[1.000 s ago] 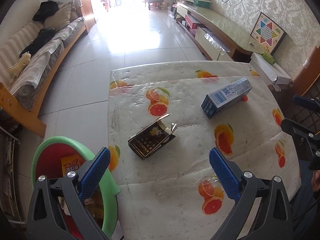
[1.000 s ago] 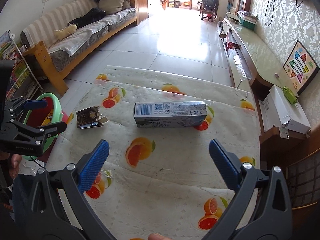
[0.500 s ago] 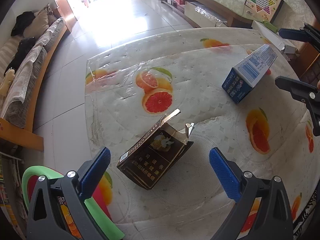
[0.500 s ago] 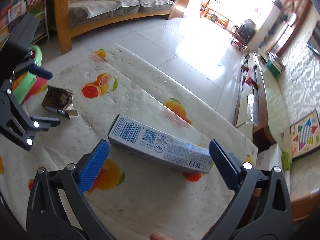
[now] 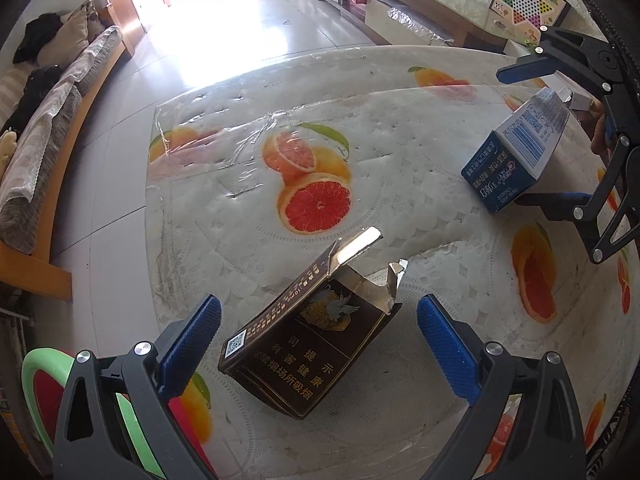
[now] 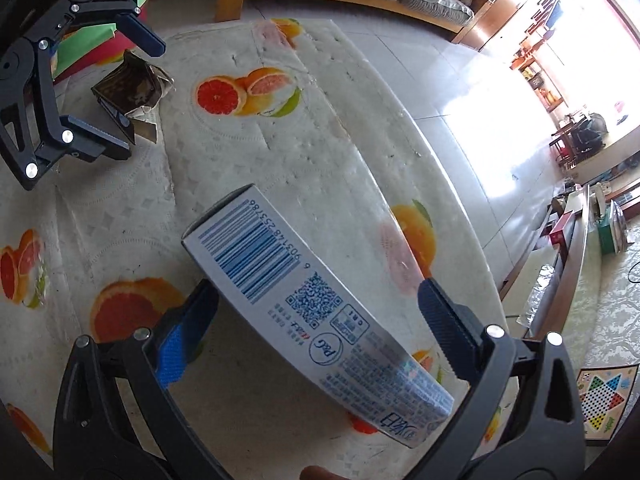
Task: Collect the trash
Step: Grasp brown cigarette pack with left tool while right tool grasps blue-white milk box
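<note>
Both grippers have closed in, left gripper spread around the cigarette pack, right gripper spread across the toothpaste box, which could twist free off-centre.

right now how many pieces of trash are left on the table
2. The torn dark cigarette pack lies between the open fingers of the left gripper; the blue-and-white toothpaste box lies between the open fingers of the right gripper. Nothing else shows, though the near edge is hidden.
</note>
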{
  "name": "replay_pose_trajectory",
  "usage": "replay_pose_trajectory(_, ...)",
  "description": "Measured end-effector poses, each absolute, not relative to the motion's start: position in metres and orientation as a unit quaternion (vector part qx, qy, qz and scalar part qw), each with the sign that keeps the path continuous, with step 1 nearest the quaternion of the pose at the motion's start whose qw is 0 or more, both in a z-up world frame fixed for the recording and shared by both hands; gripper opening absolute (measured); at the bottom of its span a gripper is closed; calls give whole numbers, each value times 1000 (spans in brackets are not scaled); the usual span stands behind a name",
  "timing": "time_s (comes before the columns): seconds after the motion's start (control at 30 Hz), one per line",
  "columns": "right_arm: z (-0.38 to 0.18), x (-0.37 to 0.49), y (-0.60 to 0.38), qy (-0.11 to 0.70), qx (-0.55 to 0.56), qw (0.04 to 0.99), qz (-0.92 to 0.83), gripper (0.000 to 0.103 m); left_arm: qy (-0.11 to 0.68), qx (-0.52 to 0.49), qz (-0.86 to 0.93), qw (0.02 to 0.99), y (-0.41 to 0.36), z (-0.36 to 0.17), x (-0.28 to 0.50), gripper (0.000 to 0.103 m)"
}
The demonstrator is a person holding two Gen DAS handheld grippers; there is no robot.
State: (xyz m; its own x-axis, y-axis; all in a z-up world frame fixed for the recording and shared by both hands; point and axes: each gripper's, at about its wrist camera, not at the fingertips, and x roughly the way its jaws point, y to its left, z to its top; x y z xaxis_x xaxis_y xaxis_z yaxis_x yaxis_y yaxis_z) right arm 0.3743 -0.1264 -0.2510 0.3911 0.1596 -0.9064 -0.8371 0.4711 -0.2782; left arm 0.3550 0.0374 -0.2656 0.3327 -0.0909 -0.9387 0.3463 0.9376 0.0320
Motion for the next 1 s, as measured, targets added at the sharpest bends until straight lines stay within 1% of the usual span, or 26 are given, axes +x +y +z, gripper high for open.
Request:
replay_pose_trajectory(0.07,-253,378,-127,447,-382,731,346,98,561,112,-140,808,37,-268,356,87)
replay_pose_trajectory(0.1,-254,378,-127,454,-378,726,351,95,561,108,-144,808,38,-269,358,85)
replay_pose_trajectory(0.13,-255,380,-127,463,-374,721,355,86,560,106,-143,809,38,-269,358,83)
replay_pose_trajectory(0.17,-256,380,-127,471,-368,716,359,81,559,106,-144,810,37,-268,358,83)
replay_pose_trajectory(0.27,-255,379,-127,483,-356,713,363,74,556,104,-143,812,38,-267,357,73)
replay_pose_trajectory(0.3,-254,379,-128,487,-351,713,363,69,556,104,-144,812,38,-266,357,69)
replay_pose_trajectory(0.33,-253,377,-129,491,-346,713,362,61,556,105,-145,811,38,-266,356,67)
replay_pose_trajectory(0.37,-252,375,-129,493,-341,714,361,57,556,106,-146,811,38,-265,355,65)
replay_pose_trajectory(0.4,-252,374,-130,496,-339,717,354,54,557,107,-148,810,38,-265,354,60)
replay_pose_trajectory(0.57,-251,362,-135,514,-312,731,323,48,564,113,-153,803,32,-263,347,53)
replay_pose_trajectory(0.6,-250,359,-137,517,-306,734,316,46,566,113,-153,802,30,-261,345,49)
replay_pose_trajectory(0.63,-249,356,-138,519,-300,738,310,45,566,111,-152,803,30,-260,344,47)
replay_pose_trajectory(0.7,-243,350,-142,522,-283,748,297,43,565,106,-147,805,30,-256,340,41)
replay_pose_trajectory(1.0,-203,314,-160,512,-223,797,232,42,548,53,-136,823,38,-227,321,30)
